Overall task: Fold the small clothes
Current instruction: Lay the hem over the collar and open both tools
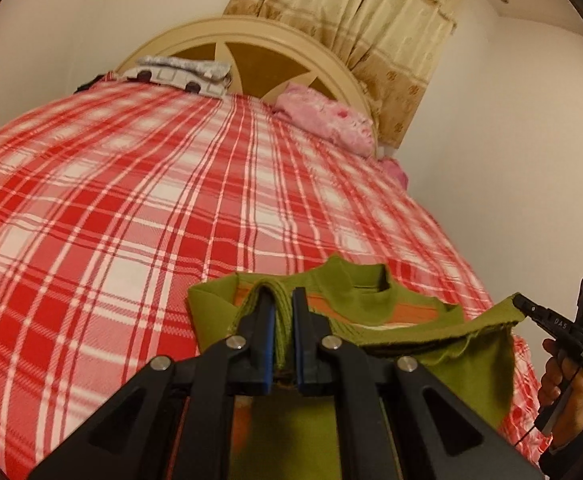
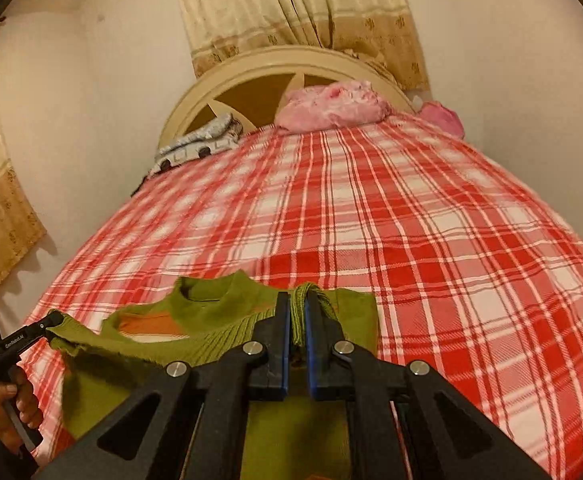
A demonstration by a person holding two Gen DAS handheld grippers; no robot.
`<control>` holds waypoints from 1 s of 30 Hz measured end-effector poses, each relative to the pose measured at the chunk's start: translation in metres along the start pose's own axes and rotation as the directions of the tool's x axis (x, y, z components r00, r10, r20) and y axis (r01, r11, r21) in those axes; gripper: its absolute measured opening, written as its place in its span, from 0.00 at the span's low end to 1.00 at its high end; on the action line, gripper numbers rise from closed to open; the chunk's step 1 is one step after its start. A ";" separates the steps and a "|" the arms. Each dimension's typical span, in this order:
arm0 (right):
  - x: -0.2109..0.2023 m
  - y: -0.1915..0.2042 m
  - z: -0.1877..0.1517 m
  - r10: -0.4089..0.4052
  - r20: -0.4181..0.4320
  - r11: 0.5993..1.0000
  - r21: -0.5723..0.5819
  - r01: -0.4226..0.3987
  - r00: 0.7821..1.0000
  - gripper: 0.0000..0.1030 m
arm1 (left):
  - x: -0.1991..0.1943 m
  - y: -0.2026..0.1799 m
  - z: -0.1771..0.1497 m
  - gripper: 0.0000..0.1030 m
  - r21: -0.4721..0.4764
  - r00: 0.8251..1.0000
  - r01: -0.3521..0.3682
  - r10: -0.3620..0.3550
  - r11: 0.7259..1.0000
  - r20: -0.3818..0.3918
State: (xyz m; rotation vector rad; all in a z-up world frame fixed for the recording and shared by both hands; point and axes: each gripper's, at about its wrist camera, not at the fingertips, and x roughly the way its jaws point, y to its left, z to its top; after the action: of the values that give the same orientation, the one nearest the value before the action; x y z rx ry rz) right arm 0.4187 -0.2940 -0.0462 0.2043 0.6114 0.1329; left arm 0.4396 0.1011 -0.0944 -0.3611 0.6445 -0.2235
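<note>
I hold the green sweater [image 1: 375,300] at the near edge of the bed [image 1: 131,200]. Its neck points toward the headboard [image 2: 251,68]. My left tongs [image 1: 282,300] and right tongs [image 2: 298,300] each pinch tight on its ribbed hem.

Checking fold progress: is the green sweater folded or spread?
Partly folded: green sweater hangs doubled between left gripper and right gripper, above the bed.

Bed [image 1: 131,200] was covered by a red-and-white plaid sheet [image 2: 431,240], lying flat. At the headboard [image 1: 291,46] end lay a pink pillow [image 1: 327,122] and a folded grey-and-white patterned cloth [image 1: 179,74], well apart. Green sweater [image 2: 211,308] lay partly on the near end of the sheet, its lower part lifted.
</note>
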 end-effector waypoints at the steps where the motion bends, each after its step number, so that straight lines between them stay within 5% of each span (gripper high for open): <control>1: 0.015 -0.004 0.002 -0.005 -0.026 1.000 0.002 0.005 1.000 0.05 | 0.010 0.003 0.001 0.07 -0.003 1.000 -0.007 0.007 1.000 -0.013; 8: 0.083 -0.028 0.001 -0.017 -0.140 0.998 0.050 0.024 0.990 0.05 | 0.049 0.007 -0.002 0.11 0.003 0.996 -0.060 0.060 0.998 -0.059; 11: 0.105 -0.034 0.000 -0.041 -0.167 0.997 0.055 0.051 0.985 0.06 | 0.054 0.006 -0.005 0.24 0.011 0.992 -0.101 0.102 0.995 -0.069; 13: 0.114 -0.039 -0.001 -0.063 -0.177 0.995 0.059 0.074 0.982 0.10 | 0.051 0.008 -0.007 0.48 0.004 0.989 -0.125 0.125 0.992 -0.072; 14: 0.117 -0.042 -0.001 -0.081 -0.187 0.993 0.067 0.095 0.979 0.29 | 0.048 0.009 -0.008 0.53 0.002 0.989 -0.129 0.129 0.992 -0.069; 15: 0.117 -0.045 -0.002 -0.090 -0.187 0.992 0.075 0.105 0.978 0.60 | 0.044 0.010 -0.008 0.61 -0.001 0.989 -0.133 0.133 0.991 -0.066; 16: 0.115 -0.046 -0.003 -0.080 -0.180 0.992 0.082 0.096 0.980 0.66 | 0.039 0.011 -0.008 0.65 -0.008 0.989 -0.135 0.134 0.991 -0.059; 24: 0.063 -0.042 -0.023 -0.064 -0.145 0.998 0.016 0.067 0.987 0.66 | -0.002 0.017 -0.033 0.69 0.036 0.978 -0.201 0.202 0.979 -0.053; 30: 0.031 -0.039 -0.058 -0.051 -0.216 0.999 -0.003 0.052 0.975 0.50 | -0.013 0.018 -0.064 0.69 0.022 0.976 -0.194 0.195 0.981 -0.100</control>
State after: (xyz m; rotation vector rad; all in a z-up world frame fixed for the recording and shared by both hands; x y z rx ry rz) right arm 0.4126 -0.3180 -0.1185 0.1778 0.8334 0.1049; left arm 0.3920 0.1047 -0.1417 -0.2744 0.7742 -0.0589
